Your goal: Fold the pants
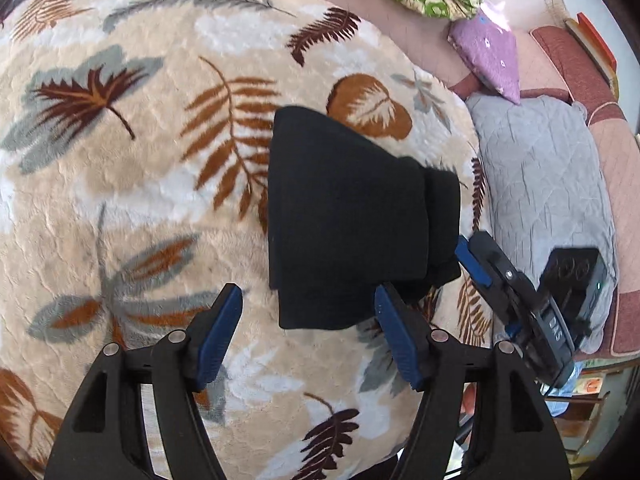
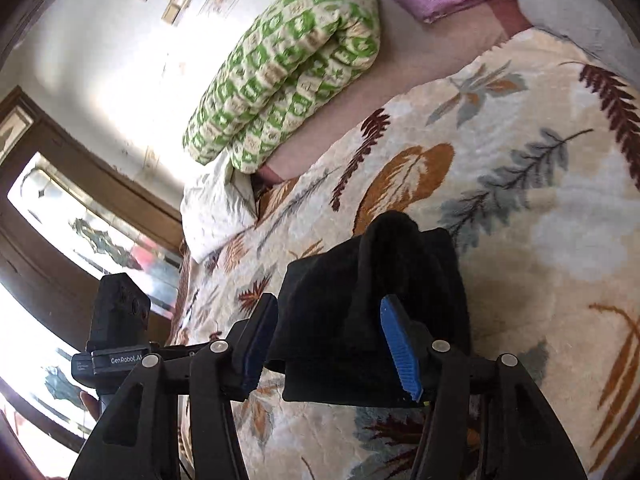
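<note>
The black pants (image 1: 344,216) lie folded into a compact stack on the leaf-patterned blanket (image 1: 120,184). My left gripper (image 1: 308,312) is open at the stack's near end. Its right pad is by the cloth's corner and its left pad stands clear of it. One blue finger (image 1: 474,260) of the right gripper shows at the stack's right side. In the right wrist view the pants (image 2: 344,280) lie between the pads of my right gripper (image 2: 328,308), which is open astride them. The cloth runs on behind the right pad. The left gripper's camera housing (image 2: 118,320) is at the left.
A green patterned quilt (image 2: 288,64) lies rolled on the pink sheet behind the blanket. A purple pillow (image 1: 488,52) and a grey quilted pillow (image 1: 540,184) lie to the right. White cloth (image 2: 216,208) sits at the blanket's far corner. A bright window (image 2: 60,220) is beyond the bed.
</note>
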The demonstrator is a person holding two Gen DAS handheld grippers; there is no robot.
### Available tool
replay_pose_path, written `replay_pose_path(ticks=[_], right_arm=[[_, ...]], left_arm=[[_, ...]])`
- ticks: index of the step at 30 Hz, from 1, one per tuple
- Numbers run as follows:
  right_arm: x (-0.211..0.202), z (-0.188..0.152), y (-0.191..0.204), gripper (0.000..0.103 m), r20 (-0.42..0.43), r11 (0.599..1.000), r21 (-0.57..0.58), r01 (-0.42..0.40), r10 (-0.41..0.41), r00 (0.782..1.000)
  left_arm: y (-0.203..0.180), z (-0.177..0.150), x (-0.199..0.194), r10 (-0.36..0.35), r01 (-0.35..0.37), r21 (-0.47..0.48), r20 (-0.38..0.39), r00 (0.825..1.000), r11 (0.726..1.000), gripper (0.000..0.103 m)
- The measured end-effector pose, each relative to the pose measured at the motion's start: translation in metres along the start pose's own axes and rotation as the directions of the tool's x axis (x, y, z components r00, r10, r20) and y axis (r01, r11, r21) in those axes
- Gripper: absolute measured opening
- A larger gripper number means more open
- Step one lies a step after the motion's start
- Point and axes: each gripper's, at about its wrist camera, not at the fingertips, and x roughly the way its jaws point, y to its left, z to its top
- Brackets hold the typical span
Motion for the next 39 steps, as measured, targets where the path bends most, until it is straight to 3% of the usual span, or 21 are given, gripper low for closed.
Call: replay_pose_path(ticks=[2, 4, 7, 8, 11, 14, 15, 17, 18, 20, 24, 31, 33, 35, 39], right_arm=[[0.01, -0.001, 0.003, 0.056, -0.028, 0.999, -0.027, 0.032, -0.032, 0.999], [0.023, -0.001, 0.003, 0.052, -0.078, 0.997, -0.059, 0.041, -0.046, 0.996], [0.033, -0.005, 0.005, 0.024, -0.129, 0.986, -0.132, 0.099, -0.116, 0.985], [0.034, -0.005, 0.006, 0.007, -0.135, 0.982, -0.152, 0.116, -0.137, 0.981], [0.027, 0.0, 0.001, 0.007, -0.124, 0.992, -0.097, 0.082, -0.094, 0.988], [0.014, 0.007, -0.002, 0.007, -0.094, 0.999, -0.029, 0.033, -0.035, 0.995], [0.011, 0.008, -0.004, 0.007, -0.087, 1.0, -0.011, 0.02, -0.021, 0.996], [0.007, 0.011, -0.006, 0.007, -0.08, 1.0, 0.02, -0.005, 0.007, 0.997], [0.005, 0.012, -0.007, 0.007, -0.075, 1.0, 0.03, -0.009, 0.011, 0.997], [0.004, 0.013, -0.009, 0.007, -0.07, 0.999, 0.042, -0.019, 0.021, 0.997], [0.001, 0.015, -0.011, 0.007, -0.058, 0.998, 0.062, -0.031, 0.035, 0.998], [-0.017, 0.015, -0.005, 0.006, -0.054, 0.997, 0.049, -0.06, 0.062, 0.997], [-0.023, 0.012, -0.01, 0.006, -0.049, 0.997, 0.06, -0.051, 0.054, 0.997], [-0.025, 0.008, -0.018, 0.006, -0.05, 0.998, 0.06, -0.023, 0.026, 0.998], [-0.008, -0.002, -0.041, 0.006, -0.087, 0.995, 0.078, 0.057, -0.05, 0.995]], left_arm=[[-0.005, -0.008, 0.002, 0.002, -0.002, 0.037, 0.008, 1.0, 0.999, 0.068], [-0.013, -0.014, 0.002, 0.051, -0.054, 0.094, 0.039, 0.998, 0.994, 0.068], [-0.028, -0.021, 0.004, 0.15, -0.171, 0.198, 0.118, 0.982, 0.965, 0.068], [-0.033, -0.022, 0.006, 0.178, -0.207, 0.227, 0.143, 0.974, 0.952, 0.068], [-0.039, -0.02, 0.018, 0.242, -0.289, 0.257, 0.201, 0.949, 0.922, 0.068], [-0.038, -0.015, 0.03, 0.287, -0.338, 0.237, 0.224, 0.931, 0.911, 0.065], [-0.037, -0.013, 0.034, 0.295, -0.343, 0.224, 0.223, 0.929, 0.912, 0.06], [-0.031, -0.008, 0.04, 0.279, -0.314, 0.19, 0.188, 0.942, 0.93, 0.027], [-0.029, -0.006, 0.042, 0.266, -0.294, 0.171, 0.171, 0.949, 0.94, 0.021], [-0.031, -0.006, 0.04, 0.277, -0.306, 0.148, 0.187, 0.943, 0.94, 0.007], [-0.037, -0.012, 0.028, 0.262, -0.294, 0.133, 0.215, 0.941, 0.946, 0.006], [-0.047, -0.029, 0.027, 0.243, -0.268, 0.141, 0.169, 0.955, 0.953, 0.006], [-0.049, -0.038, 0.036, 0.268, -0.294, 0.158, 0.169, 0.948, 0.943, 0.007], [-0.054, -0.045, 0.048, 0.324, -0.361, 0.205, 0.193, 0.926, 0.91, 0.008], [-0.057, -0.048, 0.056, 0.347, -0.392, 0.23, 0.211, 0.914, 0.891, 0.008]])
